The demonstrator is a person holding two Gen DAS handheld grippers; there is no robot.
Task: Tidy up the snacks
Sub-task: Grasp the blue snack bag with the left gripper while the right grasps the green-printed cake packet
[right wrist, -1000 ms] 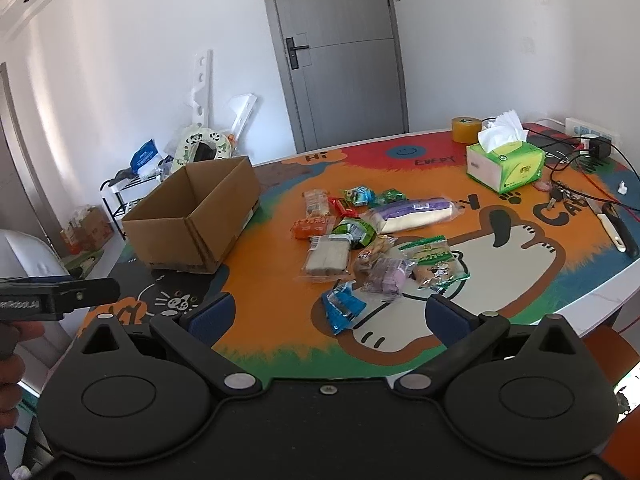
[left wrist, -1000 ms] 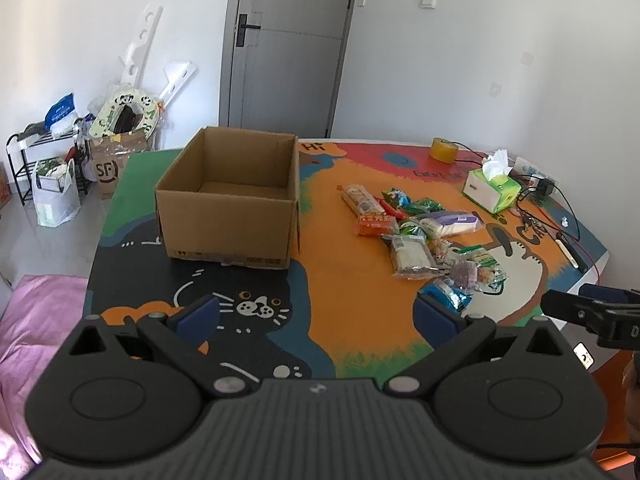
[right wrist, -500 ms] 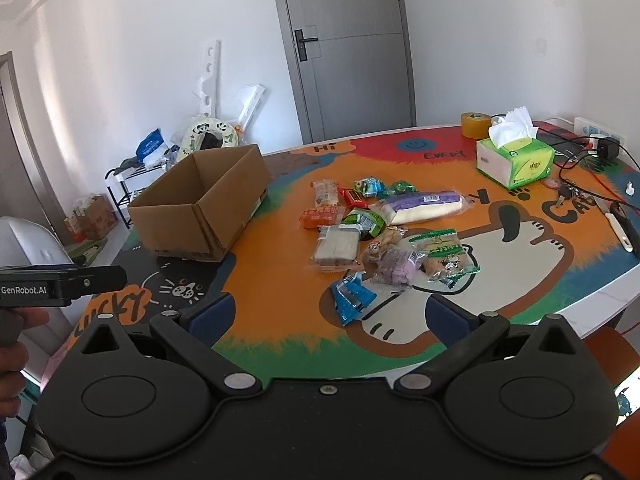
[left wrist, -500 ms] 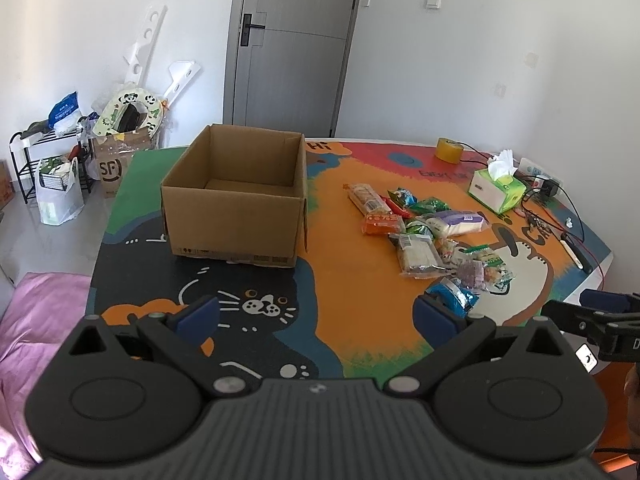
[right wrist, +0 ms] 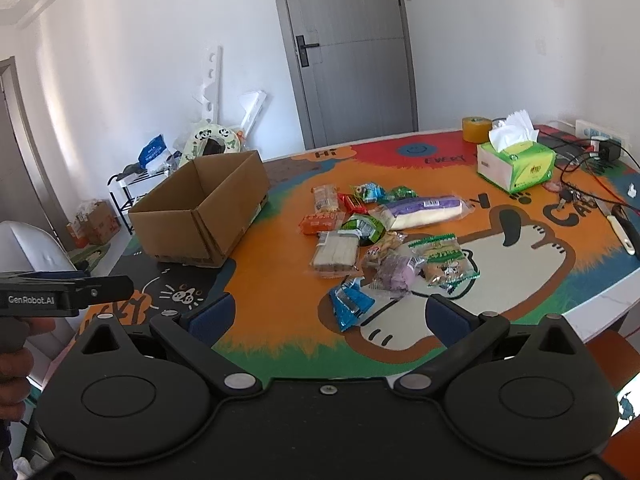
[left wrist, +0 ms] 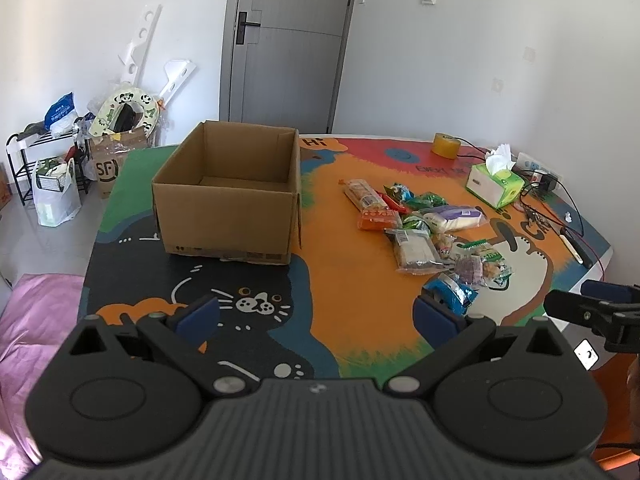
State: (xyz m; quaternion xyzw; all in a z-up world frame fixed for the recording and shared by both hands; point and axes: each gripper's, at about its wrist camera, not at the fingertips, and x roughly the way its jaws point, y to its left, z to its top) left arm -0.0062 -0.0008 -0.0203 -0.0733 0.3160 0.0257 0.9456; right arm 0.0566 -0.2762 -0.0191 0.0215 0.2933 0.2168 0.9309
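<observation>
- Hovering above the near edge of the cartoon-printed table [left wrist: 352, 280], the left gripper [left wrist: 316, 314] had its blue-padded fingers spread wide and held nothing
- The right gripper [right wrist: 328, 316] was likewise wide open and empty, seemingly poised for a first pick
- The pile of wrapped snack packets [right wrist: 372, 232] lay loose on the orange patch, the blue foil packet [right wrist: 350, 306] nearest the right gripper
- The open brown cardboard box [left wrist: 228, 196] stood apart to their left, looking empty, presumably meant to receive them
- A green tissue box [right wrist: 516, 162] sat well behind
</observation>
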